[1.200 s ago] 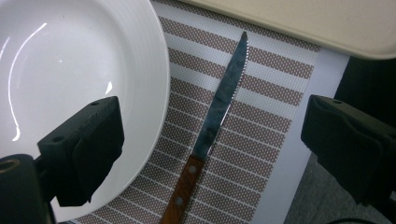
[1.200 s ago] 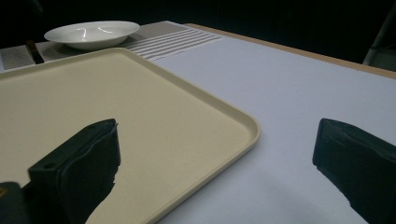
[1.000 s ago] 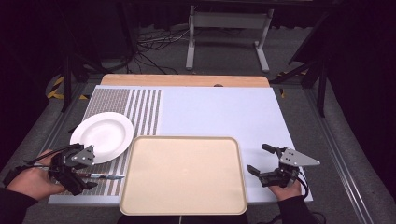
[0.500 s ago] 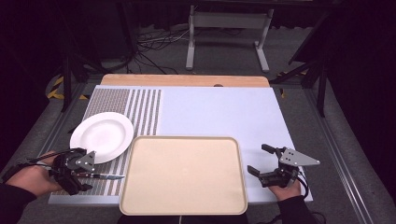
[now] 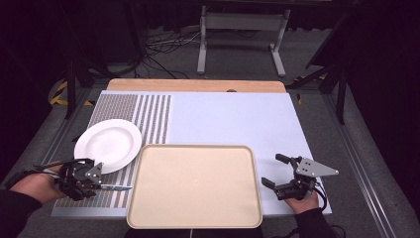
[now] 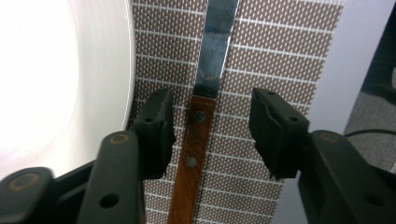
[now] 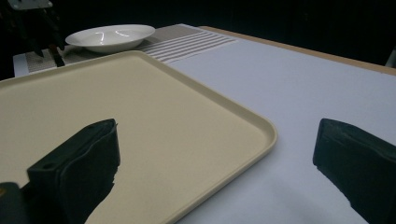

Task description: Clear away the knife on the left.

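The knife lies on the counter beside the plate, its handle between the left gripper's parted jaws. These should be centred, then closed. The right gripper is held agape, empty.

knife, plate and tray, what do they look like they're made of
Knife: handle looks like reddish-brown wood with visible grain and two metal rivets; the blade is grey reflective metal, probably steel.
Plate: glossy white with bright highlights, likely glazed ceramic, though melamine can't be ruled out.
Tray: matte beige, even colour, rounded moulded rim, so probably plastic.
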`<state>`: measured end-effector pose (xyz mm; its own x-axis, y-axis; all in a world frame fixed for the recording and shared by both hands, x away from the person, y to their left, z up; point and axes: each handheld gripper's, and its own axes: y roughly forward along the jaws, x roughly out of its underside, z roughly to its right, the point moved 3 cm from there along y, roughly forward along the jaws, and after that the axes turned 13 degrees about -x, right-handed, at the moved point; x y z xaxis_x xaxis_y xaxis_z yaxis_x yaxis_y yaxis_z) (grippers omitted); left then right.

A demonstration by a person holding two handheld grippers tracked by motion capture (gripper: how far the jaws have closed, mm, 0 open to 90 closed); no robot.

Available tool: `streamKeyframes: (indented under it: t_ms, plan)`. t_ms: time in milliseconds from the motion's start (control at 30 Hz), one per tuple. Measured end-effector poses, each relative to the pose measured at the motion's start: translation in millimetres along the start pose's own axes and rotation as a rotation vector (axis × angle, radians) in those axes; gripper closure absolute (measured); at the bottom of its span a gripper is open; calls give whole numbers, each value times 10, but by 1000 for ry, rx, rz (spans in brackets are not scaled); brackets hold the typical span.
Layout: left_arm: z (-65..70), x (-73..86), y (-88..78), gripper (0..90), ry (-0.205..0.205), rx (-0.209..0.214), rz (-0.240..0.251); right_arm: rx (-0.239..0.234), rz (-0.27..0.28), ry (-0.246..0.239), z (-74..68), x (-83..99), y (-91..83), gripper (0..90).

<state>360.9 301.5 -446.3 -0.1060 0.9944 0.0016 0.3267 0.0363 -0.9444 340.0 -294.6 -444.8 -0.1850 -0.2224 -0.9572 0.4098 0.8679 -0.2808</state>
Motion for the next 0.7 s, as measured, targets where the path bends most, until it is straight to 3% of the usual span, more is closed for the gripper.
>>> streamKeyframes:
  t_ms: [33, 200, 300, 333, 367, 400, 467, 600, 700]
  plan:
    - [8, -1, 18, 538, -8, -12, -4, -3, 6, -6, -2, -6, -6, 13]
    - [4, -23, 52, 652, 61, -26, -41, -11, 10, -14, -14, -14, -5, 13]
    - [43, -47, 68, 752, 109, -58, -71, -10, 24, -22, -26, -28, -18, 13]
    - [41, -57, 72, 757, 125, -45, -78, -7, 29, -28, -29, -36, -28, 13]
    - [54, -54, 78, 759, 111, -61, -76, -7, 38, -30, -29, -41, -33, 13]
    - [43, -55, 76, 761, 122, -42, -75, -9, 42, -28, -29, -42, -36, 13]
    - [45, -51, 83, 765, 128, -60, -66, -9, 39, -24, -30, -40, -41, 13]
    - [51, -53, 85, 769, 124, -39, -70, -10, 41, -26, -31, -43, -40, 13]
    - [44, -65, 95, 772, 145, -48, -65, -11, 41, -22, -31, -40, -37, 13]
